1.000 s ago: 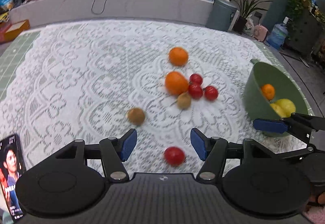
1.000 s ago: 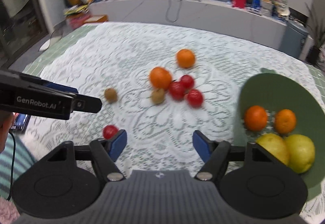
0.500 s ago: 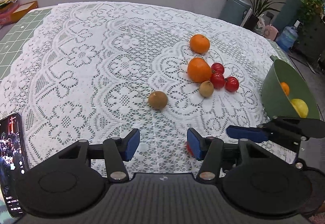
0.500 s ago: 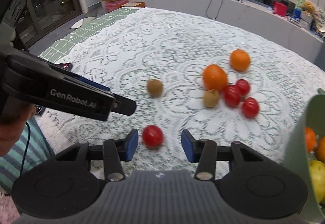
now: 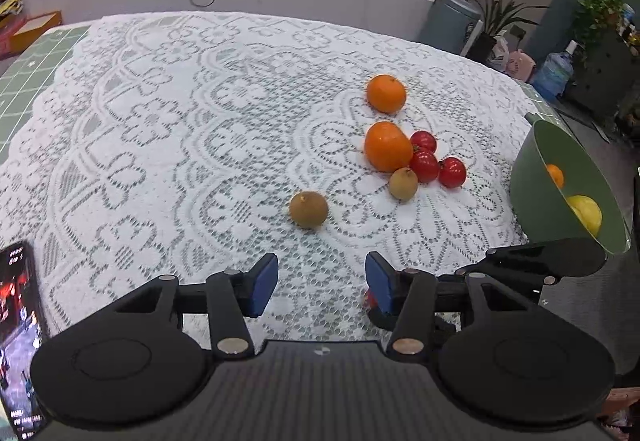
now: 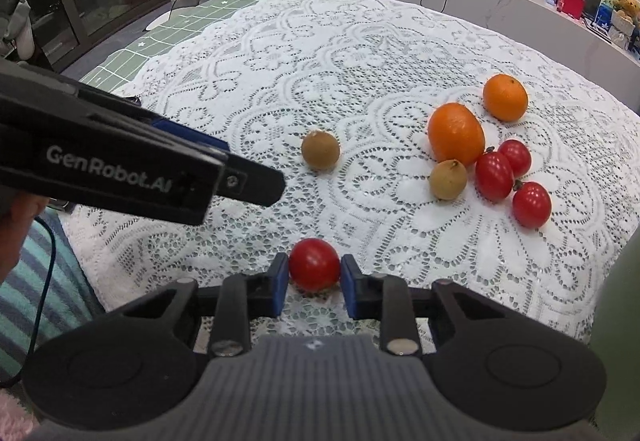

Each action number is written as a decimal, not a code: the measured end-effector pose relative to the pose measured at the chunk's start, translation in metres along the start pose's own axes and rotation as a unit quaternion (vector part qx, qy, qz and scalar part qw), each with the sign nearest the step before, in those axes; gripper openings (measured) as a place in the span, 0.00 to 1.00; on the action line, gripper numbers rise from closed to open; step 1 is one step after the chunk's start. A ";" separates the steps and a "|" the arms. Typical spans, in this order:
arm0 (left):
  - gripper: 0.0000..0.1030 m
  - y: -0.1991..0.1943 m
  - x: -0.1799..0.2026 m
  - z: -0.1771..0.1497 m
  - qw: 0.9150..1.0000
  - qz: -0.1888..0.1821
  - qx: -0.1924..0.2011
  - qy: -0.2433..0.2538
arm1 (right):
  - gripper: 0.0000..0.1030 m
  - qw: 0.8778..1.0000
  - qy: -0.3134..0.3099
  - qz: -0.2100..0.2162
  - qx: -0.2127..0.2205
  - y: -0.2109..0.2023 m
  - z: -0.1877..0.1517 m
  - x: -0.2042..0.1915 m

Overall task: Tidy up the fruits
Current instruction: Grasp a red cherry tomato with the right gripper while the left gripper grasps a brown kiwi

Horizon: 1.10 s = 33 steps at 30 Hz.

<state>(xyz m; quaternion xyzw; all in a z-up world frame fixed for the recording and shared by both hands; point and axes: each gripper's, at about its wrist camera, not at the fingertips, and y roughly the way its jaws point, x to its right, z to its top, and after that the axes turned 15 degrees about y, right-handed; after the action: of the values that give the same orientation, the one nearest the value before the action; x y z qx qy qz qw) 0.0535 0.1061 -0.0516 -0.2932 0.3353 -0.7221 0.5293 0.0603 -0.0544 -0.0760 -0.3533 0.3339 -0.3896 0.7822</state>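
Right tongs (image 6: 314, 275) clamped on one tomato (image 6: 314, 264), left tongs (image 5: 322, 283) apart, closing, empty, three tomatoes (image 6: 494, 176), two oranges (image 6: 456, 133), two brown fruits (image 6: 320, 151)

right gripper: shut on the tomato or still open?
Shut on it: the right gripper has just closed, both pads touching the tomato between them.

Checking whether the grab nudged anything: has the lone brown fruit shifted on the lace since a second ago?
No. The lone brown fruit keeps its place left of the orange cluster; only the cameras moved.

The right gripper (image 6: 314, 277) clamps a red tomato (image 6: 314, 263) on lace.
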 end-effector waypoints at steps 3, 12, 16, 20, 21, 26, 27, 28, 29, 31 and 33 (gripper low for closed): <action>0.57 0.006 0.003 0.004 1.000 0.007 0.003 0.012 | 0.24 1.000 0.002 -0.005 0.012 -0.006 0.002 0.004; 0.50 0.035 0.005 0.015 0.999 0.044 0.008 0.029 | 0.24 0.998 0.040 -0.031 0.028 -0.017 0.008 0.026; 0.46 0.045 0.004 0.017 0.998 0.054 -0.001 0.027 | 0.24 0.998 0.043 -0.035 0.033 -0.022 0.008 0.030; 0.38 0.049 0.005 0.019 0.998 0.054 -0.002 0.024 | 0.24 0.998 0.048 -0.039 0.031 -0.023 0.008 0.033; 0.36 0.051 0.005 0.020 0.998 0.055 -0.004 0.024 | 0.24 0.998 0.048 -0.039 0.031 -0.024 0.008 0.034; 0.30 0.052 0.003 0.021 0.998 0.054 -0.002 0.019 | 0.24 0.997 0.049 -0.043 0.035 -0.028 0.006 0.035; 0.30 0.052 0.003 0.021 0.998 0.055 -0.002 0.020 | 0.24 0.997 0.051 -0.044 0.035 -0.029 0.006 0.035; 0.30 0.052 0.003 0.021 0.998 0.056 -0.002 0.020 | 0.24 0.997 0.052 -0.045 0.036 -0.029 0.006 0.035; 0.29 0.052 0.004 0.021 0.998 0.057 -0.002 0.020 | 0.24 0.997 0.053 -0.045 0.038 -0.031 0.006 0.036; 0.29 0.050 0.005 0.021 0.998 0.060 -0.001 0.020 | 0.24 0.997 0.056 -0.045 0.042 -0.034 0.006 0.037; 0.29 0.045 0.006 0.021 0.998 0.059 0.003 0.021 | 0.24 0.996 0.060 -0.043 0.045 -0.036 0.006 0.038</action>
<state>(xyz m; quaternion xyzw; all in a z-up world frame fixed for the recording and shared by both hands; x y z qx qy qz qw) 0.0941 0.0869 -0.0744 -0.2563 0.3611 -0.6968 0.5643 0.0694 -0.1012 -0.0529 -0.3079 0.3463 -0.4582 0.7585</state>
